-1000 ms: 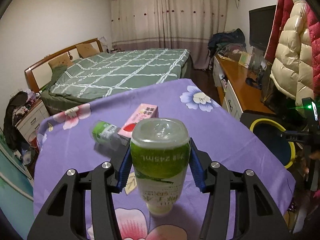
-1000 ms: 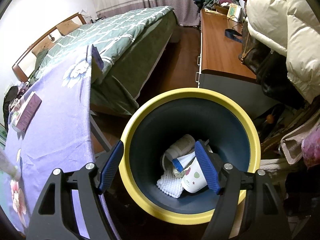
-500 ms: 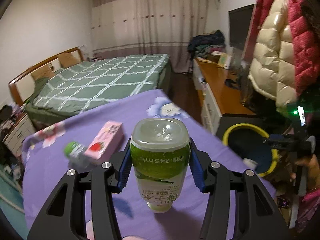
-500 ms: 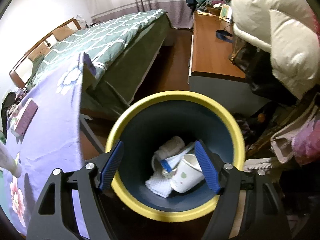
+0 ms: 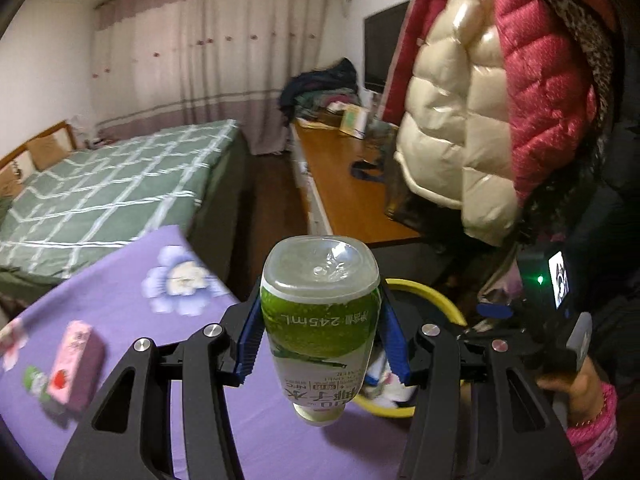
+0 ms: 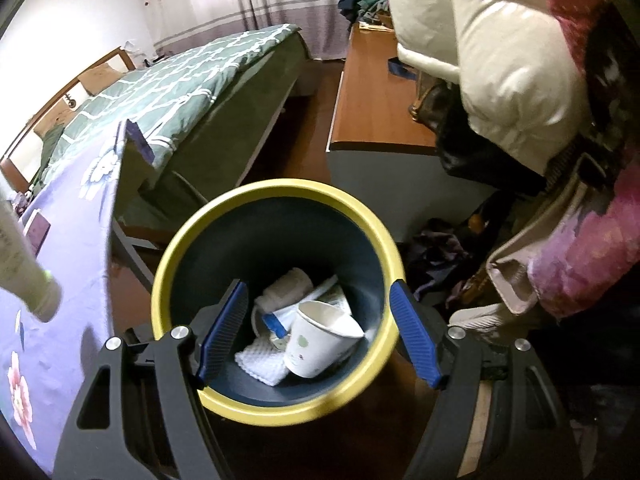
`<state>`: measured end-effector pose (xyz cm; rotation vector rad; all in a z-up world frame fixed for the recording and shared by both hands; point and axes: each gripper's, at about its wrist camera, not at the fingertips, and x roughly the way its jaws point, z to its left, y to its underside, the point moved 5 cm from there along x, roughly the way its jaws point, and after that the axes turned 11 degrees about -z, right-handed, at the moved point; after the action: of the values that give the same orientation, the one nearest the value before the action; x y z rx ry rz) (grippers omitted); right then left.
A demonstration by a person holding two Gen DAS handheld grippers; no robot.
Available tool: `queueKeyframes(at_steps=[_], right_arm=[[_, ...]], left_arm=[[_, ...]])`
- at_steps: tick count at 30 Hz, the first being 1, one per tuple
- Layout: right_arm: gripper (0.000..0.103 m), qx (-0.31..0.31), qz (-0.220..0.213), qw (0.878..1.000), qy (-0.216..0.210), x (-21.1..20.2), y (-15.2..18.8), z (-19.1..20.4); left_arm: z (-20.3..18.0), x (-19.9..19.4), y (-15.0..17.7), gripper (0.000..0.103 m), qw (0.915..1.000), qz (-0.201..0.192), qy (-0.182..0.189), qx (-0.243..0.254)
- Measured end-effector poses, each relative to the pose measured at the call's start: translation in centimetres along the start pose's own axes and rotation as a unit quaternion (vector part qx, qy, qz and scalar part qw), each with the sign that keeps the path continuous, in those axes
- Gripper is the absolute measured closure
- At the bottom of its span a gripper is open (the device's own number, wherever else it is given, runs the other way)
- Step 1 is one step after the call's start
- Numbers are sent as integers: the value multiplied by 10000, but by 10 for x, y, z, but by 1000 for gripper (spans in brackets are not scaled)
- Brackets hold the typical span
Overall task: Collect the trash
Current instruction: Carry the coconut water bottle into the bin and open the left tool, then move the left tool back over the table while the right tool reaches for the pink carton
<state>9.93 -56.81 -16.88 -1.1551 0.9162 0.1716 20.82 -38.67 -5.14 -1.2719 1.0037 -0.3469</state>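
Midway to the drop, my left claw (image 5: 320, 338) clamps the green-labelled bottle (image 5: 320, 320) upside down; the yellow-rimmed bin (image 6: 276, 300) sits beyond its right finger; my right claw (image 6: 318, 330), agape and empty, frames it; I should release only once squarely over the rim.

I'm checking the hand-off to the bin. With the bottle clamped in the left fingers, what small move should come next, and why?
Probably carry the left gripper a little further toward the yellow-rimmed bin before letting go. The green-labelled bottle is gripped neck-down, and in the right wrist view its neck hangs over the purple tablecloth, short of the rim.
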Motion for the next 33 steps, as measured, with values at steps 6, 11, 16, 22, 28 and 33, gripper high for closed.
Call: queueKeyframes(at_steps=[6, 11, 16, 22, 28, 33], right_arm=[[33, 72, 63, 9999, 77, 1, 6, -10], [33, 94, 78, 9999, 122, 1, 8, -11], [33, 49, 71, 9999, 99, 0, 7, -6], [33, -56, 70, 10000, 31, -1, 6, 7], [33, -265, 95, 9996, -52, 0, 3, 32], [33, -543, 115, 9982, -213, 2, 0, 69]], left_arm=[[-30, 47, 11, 51, 9994, 252, 248, -6], [-41, 67, 22, 18, 9994, 273, 221, -4], [-20, 40, 22, 18, 9999, 118, 38, -48], [44, -14, 24, 14, 9978, -149, -543, -342], [127, -77, 42, 10, 9840, -419, -1616, -622], [203, -135, 74, 10, 9598, -526, -2559, -1025]])
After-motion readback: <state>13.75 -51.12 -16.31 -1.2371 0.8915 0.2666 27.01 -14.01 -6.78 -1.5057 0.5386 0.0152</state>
